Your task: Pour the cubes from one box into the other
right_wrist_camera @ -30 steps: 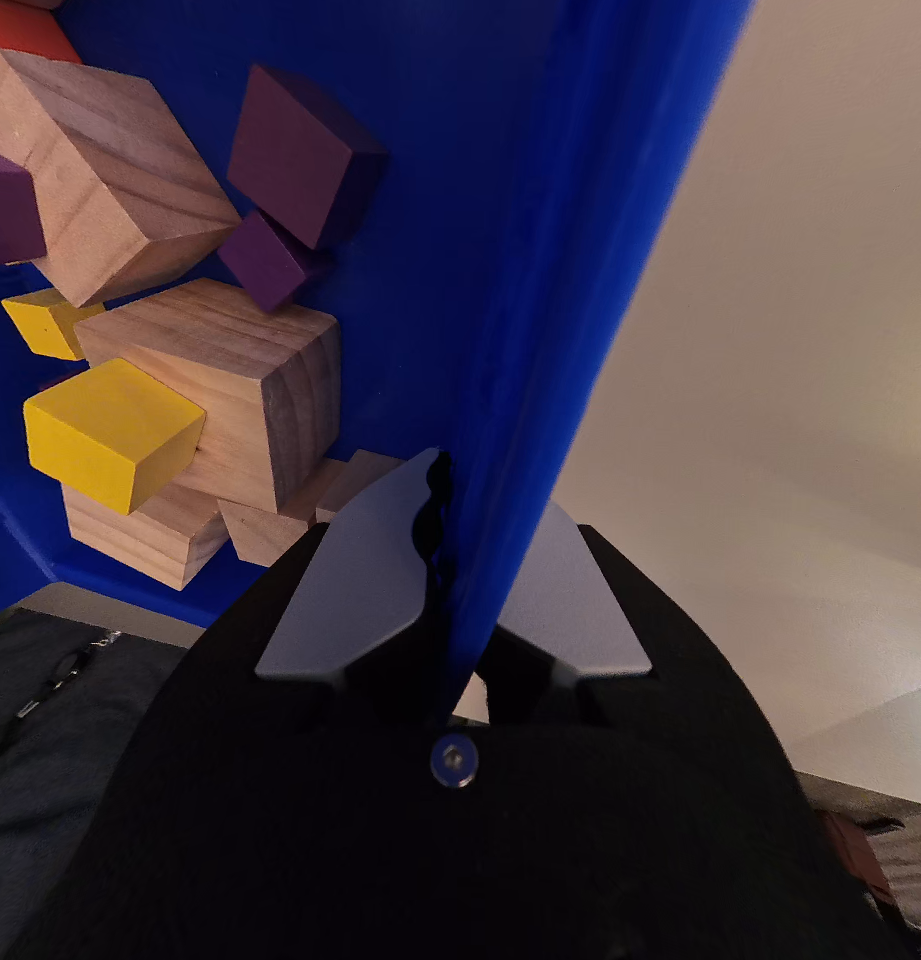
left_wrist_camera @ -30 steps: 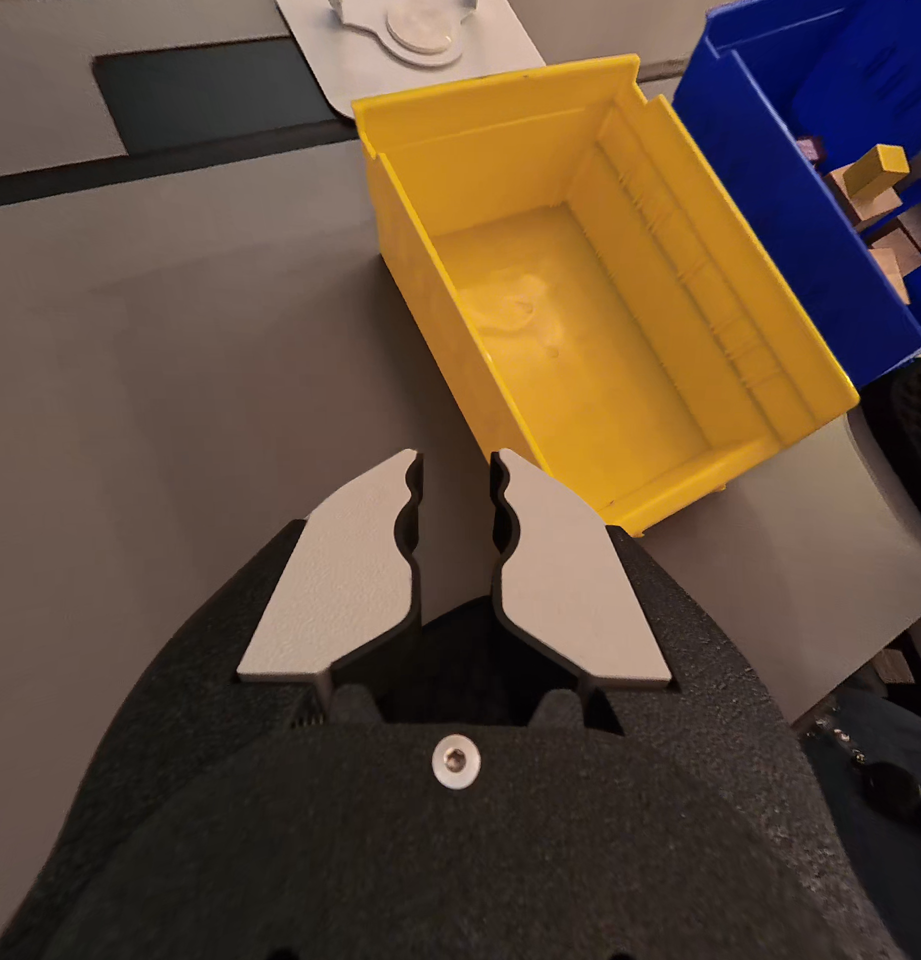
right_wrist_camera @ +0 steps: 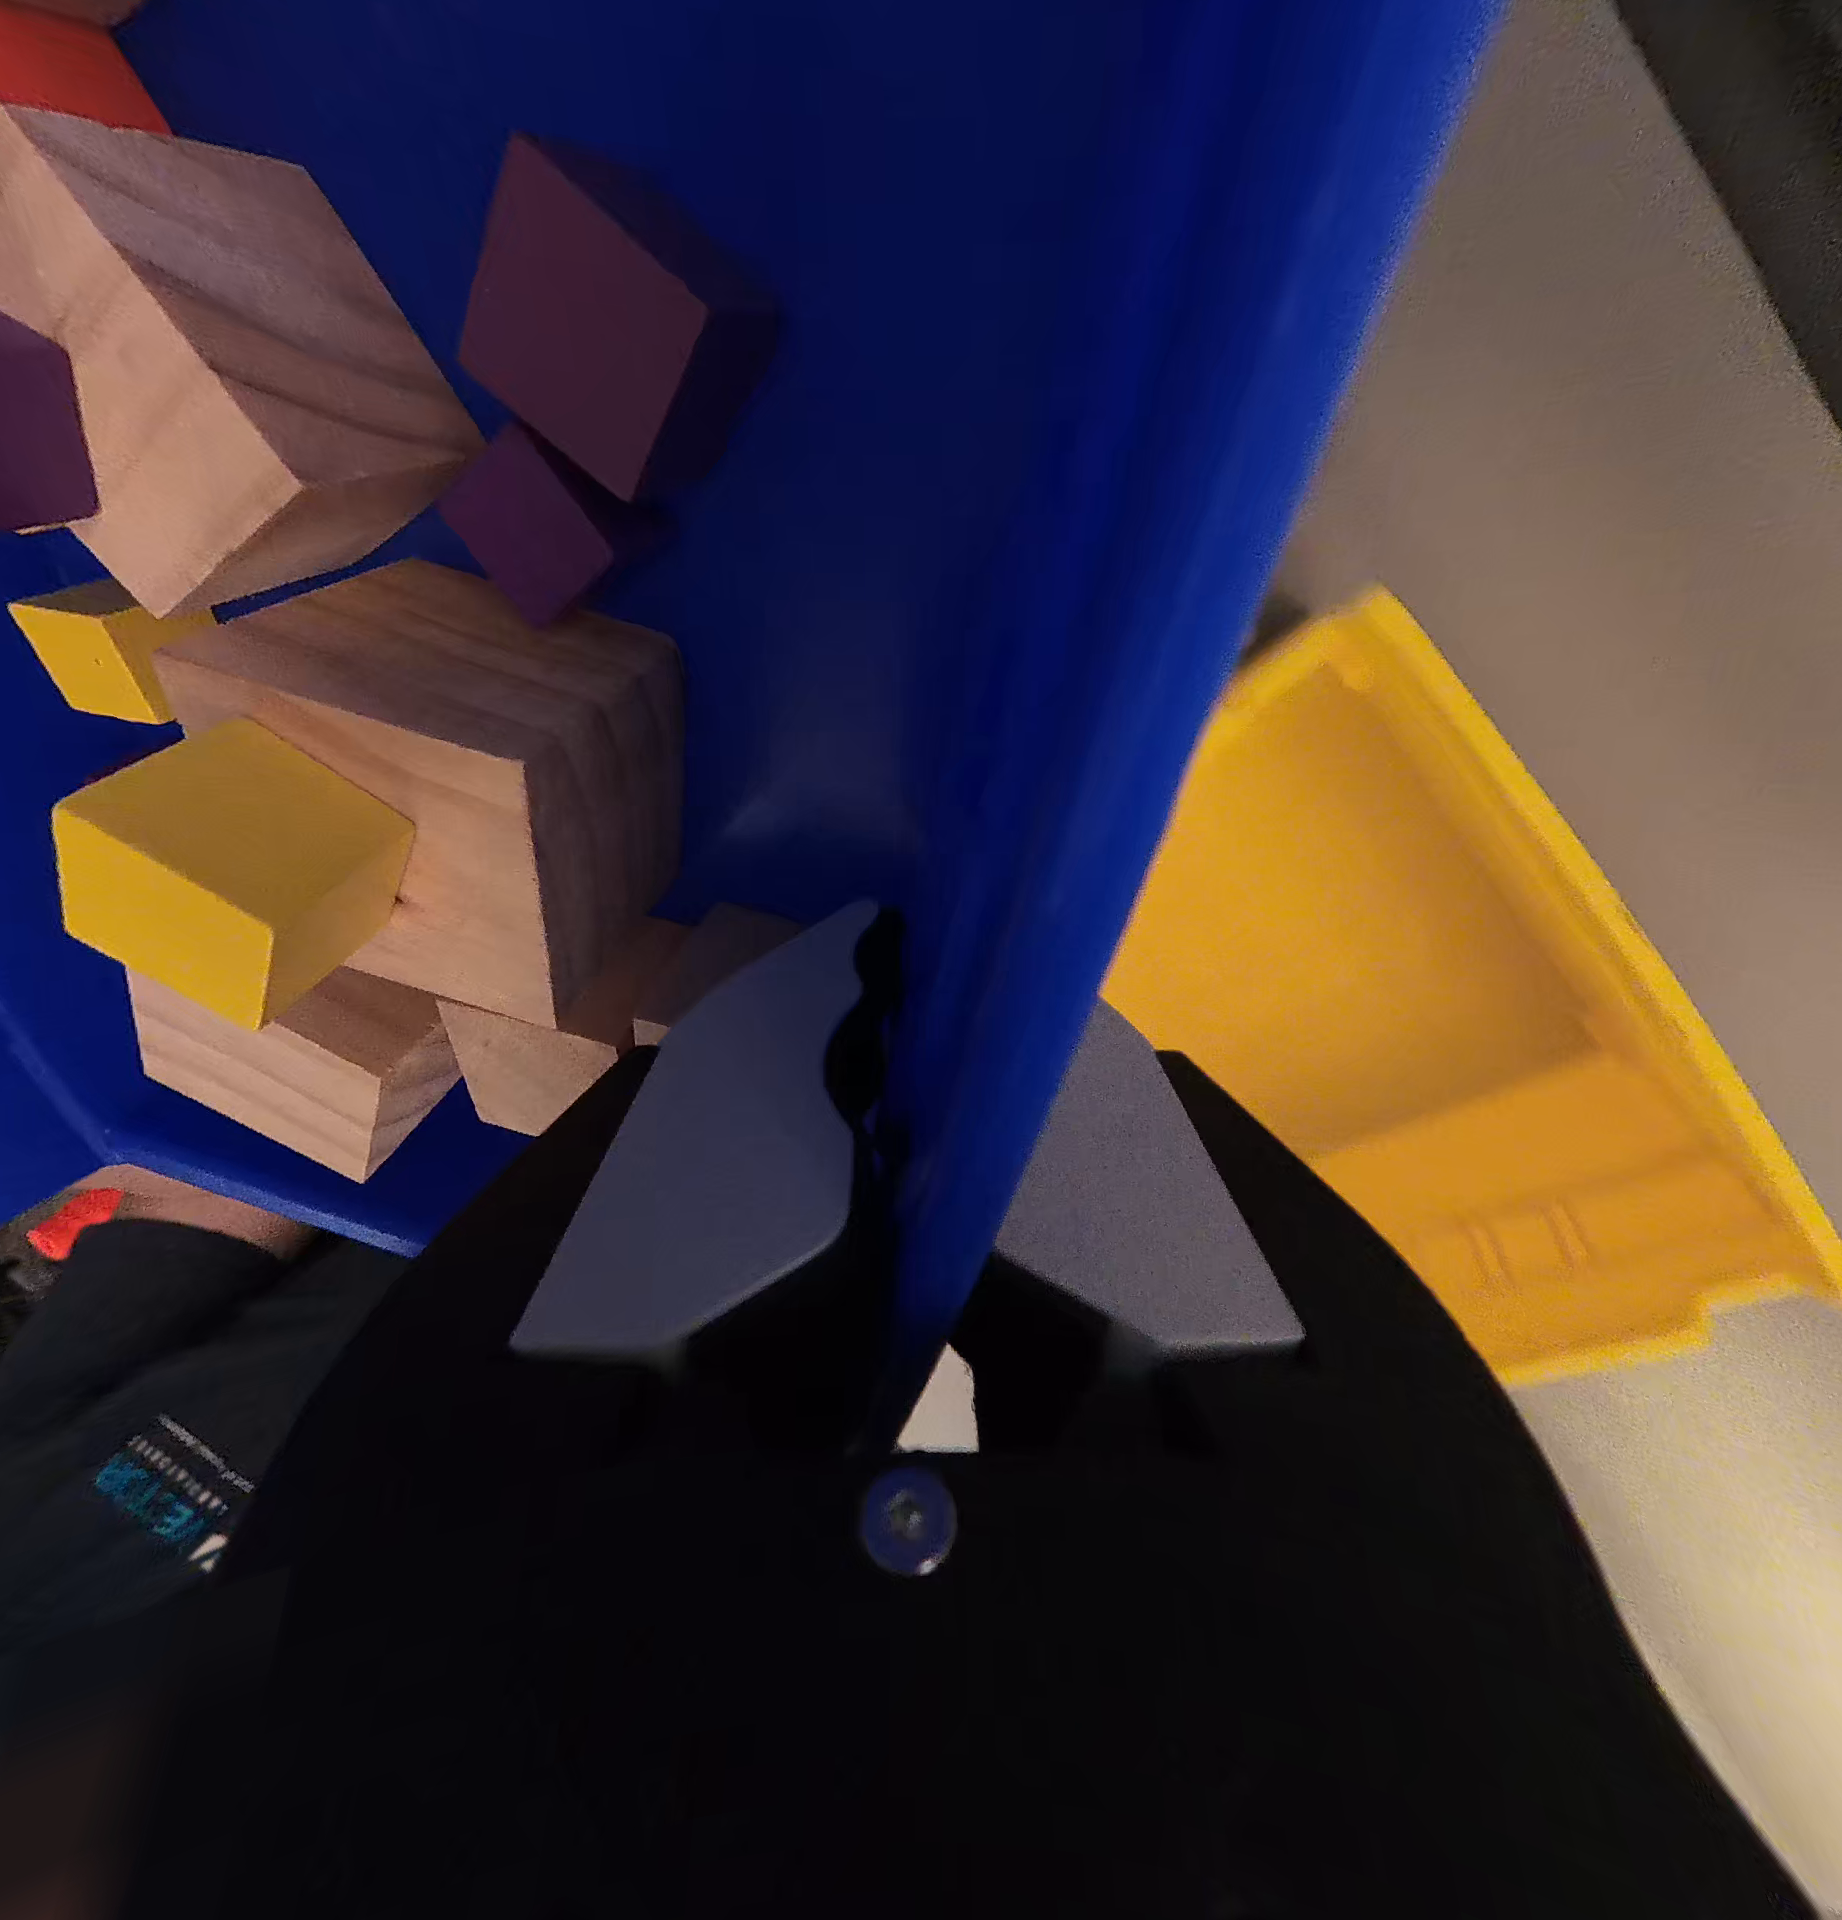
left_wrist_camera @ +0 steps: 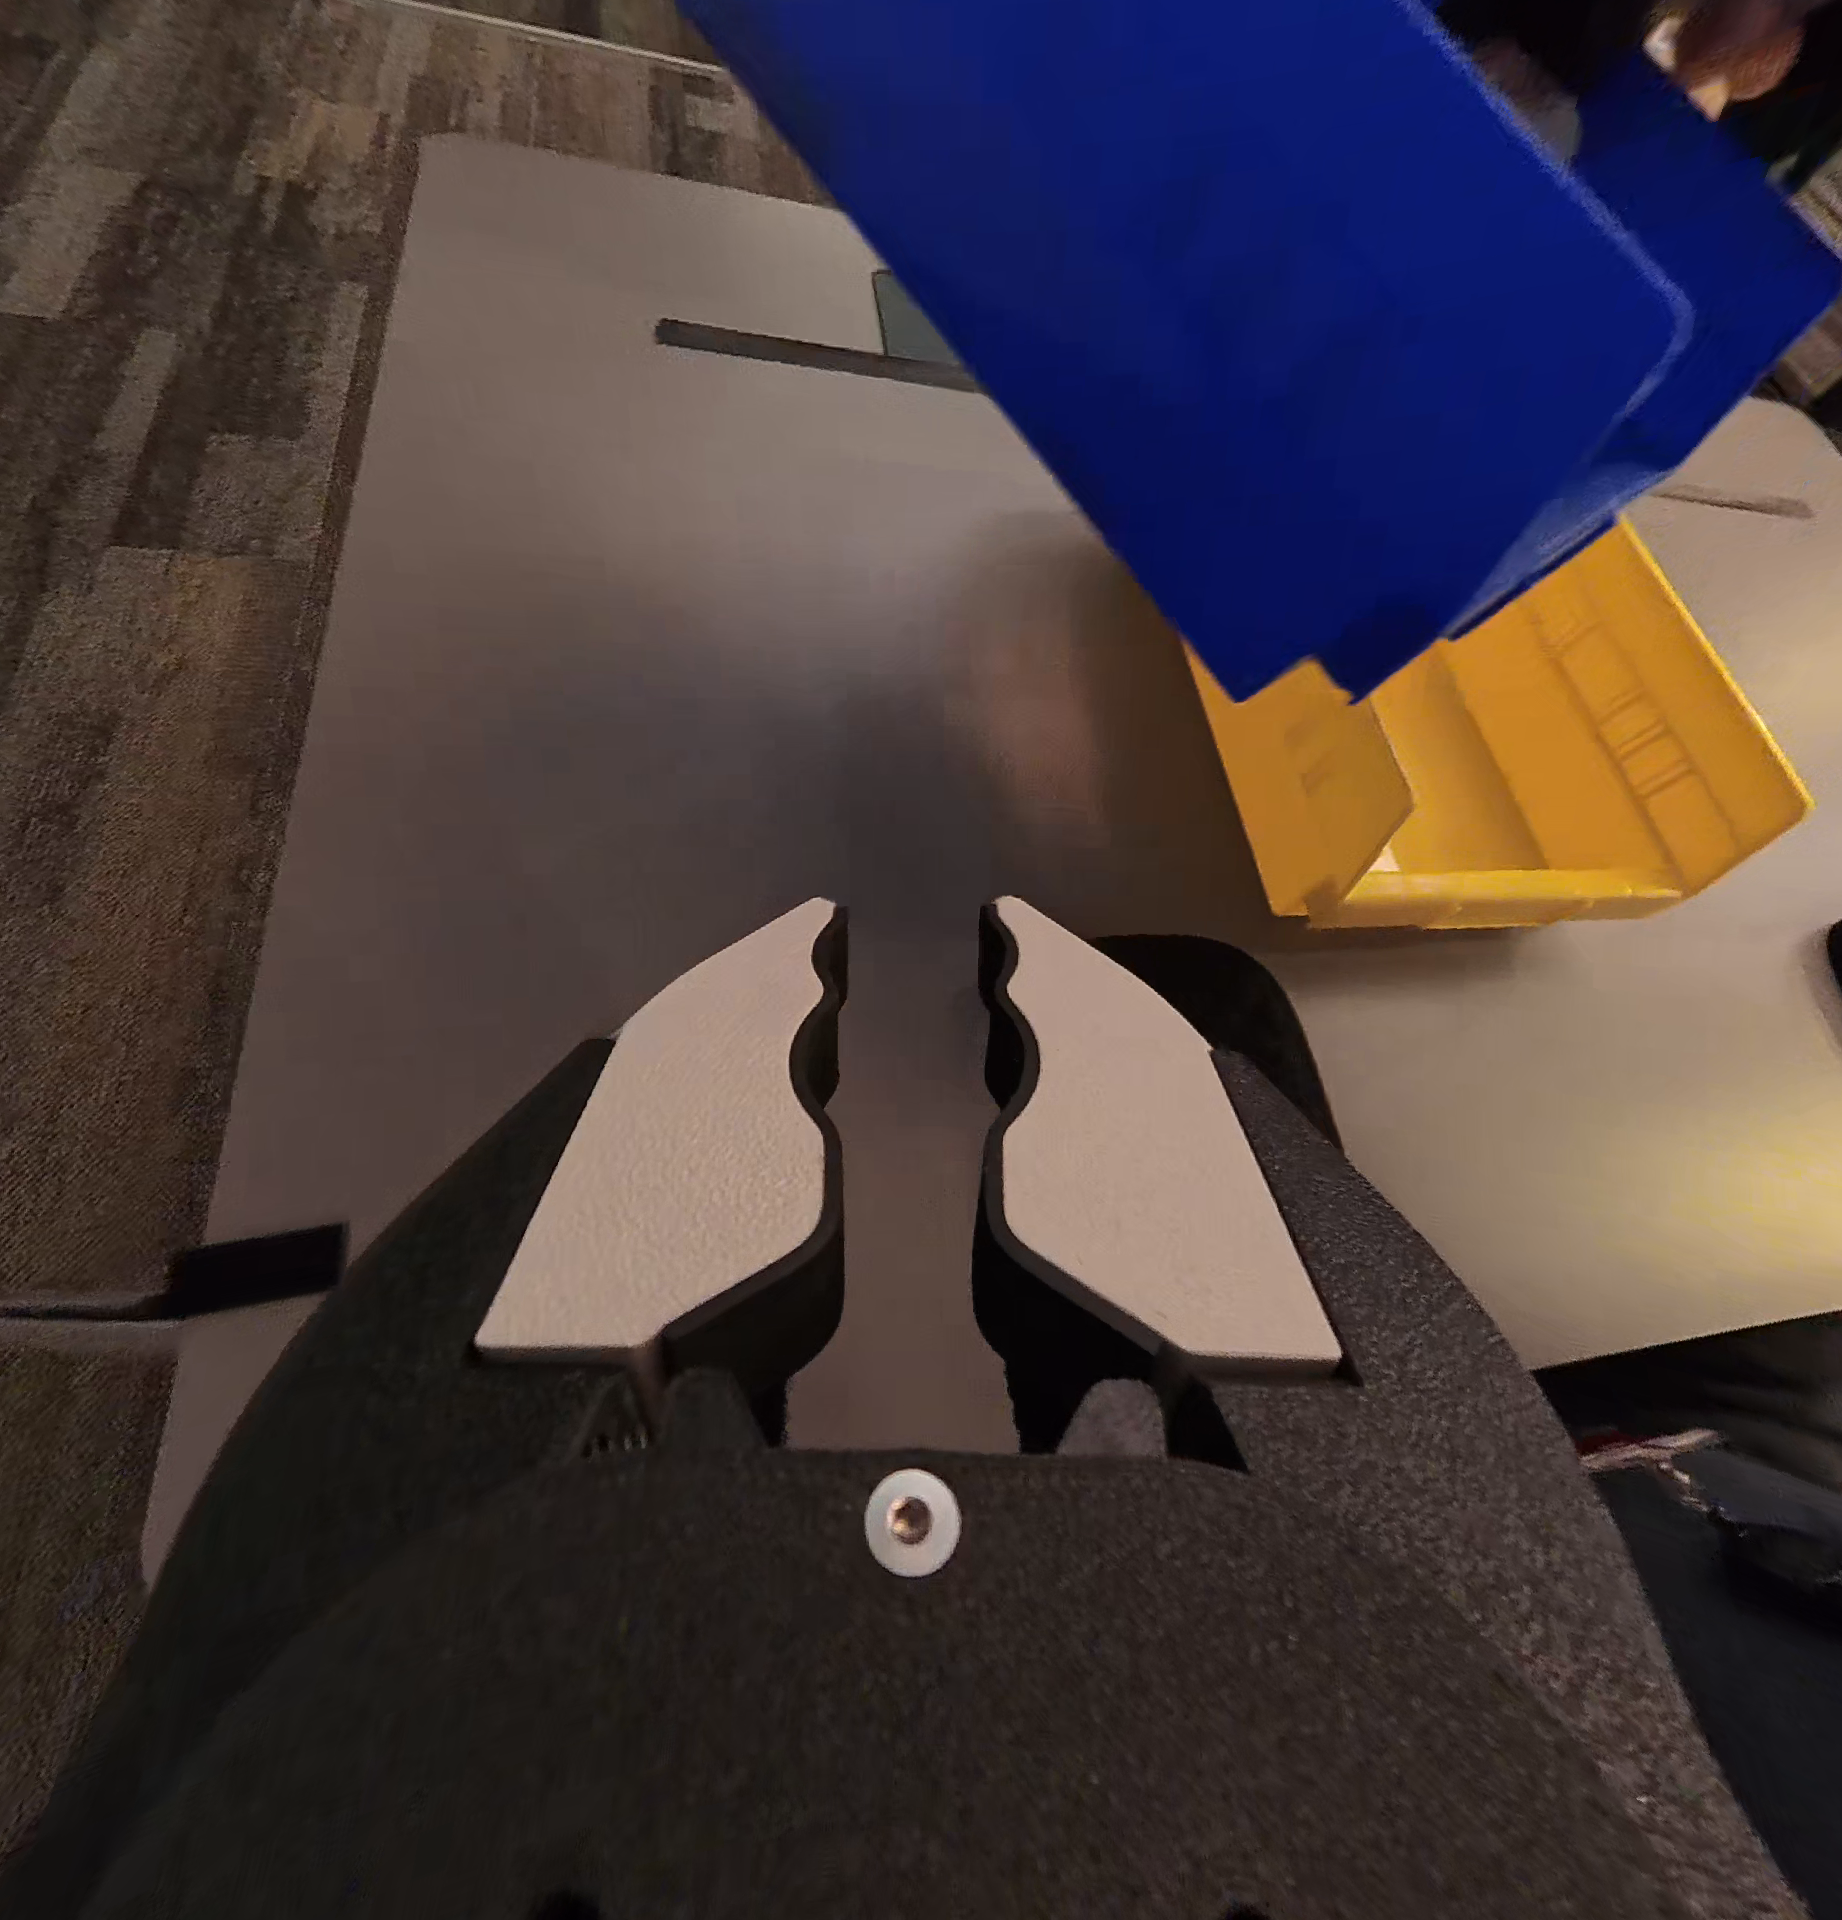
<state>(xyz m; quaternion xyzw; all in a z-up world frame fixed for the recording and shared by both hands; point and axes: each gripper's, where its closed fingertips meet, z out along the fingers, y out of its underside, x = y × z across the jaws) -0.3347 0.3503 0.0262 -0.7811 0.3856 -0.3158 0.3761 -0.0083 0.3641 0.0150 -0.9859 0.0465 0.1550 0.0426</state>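
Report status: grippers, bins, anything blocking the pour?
Right hand-held gripper shut on blue bin wall, raised over yellow bin. Left hand-held gripper open, empty. Cubes unpoured. Nothing blocking.

Office, carpet-tile floor [left_wrist_camera: 148, 623], grey table [left_wrist_camera: 636, 582]

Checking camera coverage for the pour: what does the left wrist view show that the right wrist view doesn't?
Left wrist only: the open, empty left gripper, the grey tabletop's far edge and patterned carpet. Right wrist only: wooden, yellow and purple cubes inside the bin, and the right gripper clamped on its wall. Both: blue plastic bin and yellow plastic bin.
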